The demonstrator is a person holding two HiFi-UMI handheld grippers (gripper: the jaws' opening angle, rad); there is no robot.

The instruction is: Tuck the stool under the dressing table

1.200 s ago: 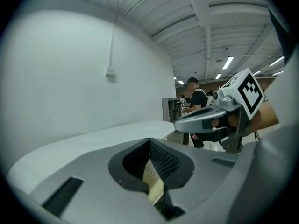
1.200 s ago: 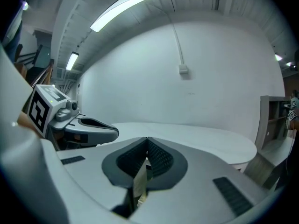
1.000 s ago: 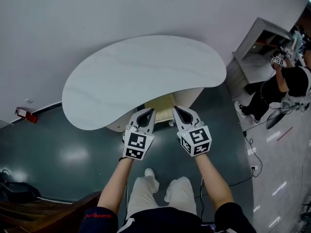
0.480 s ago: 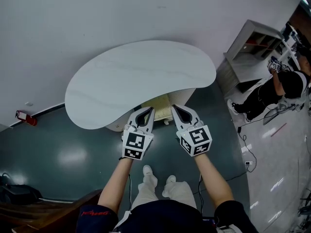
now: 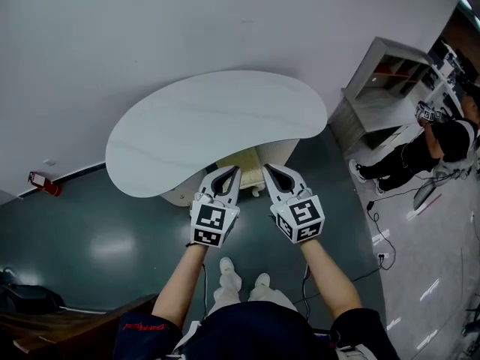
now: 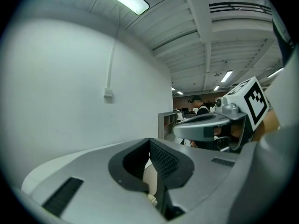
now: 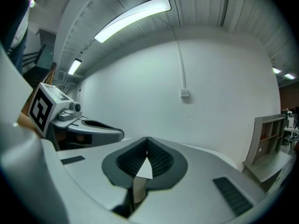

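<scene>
Your left gripper [image 5: 235,172] and right gripper [image 5: 267,171] are both closed with nothing between their jaws, side by side at the desk's [image 5: 210,126] near edge. The stool [image 5: 246,162] sits mostly under the desk, its near edge showing between your grippers.

White wall [image 5: 112,36], glossy teal floor [image 5: 82,223] — grey shelf unit [image 5: 377,88] right.
</scene>
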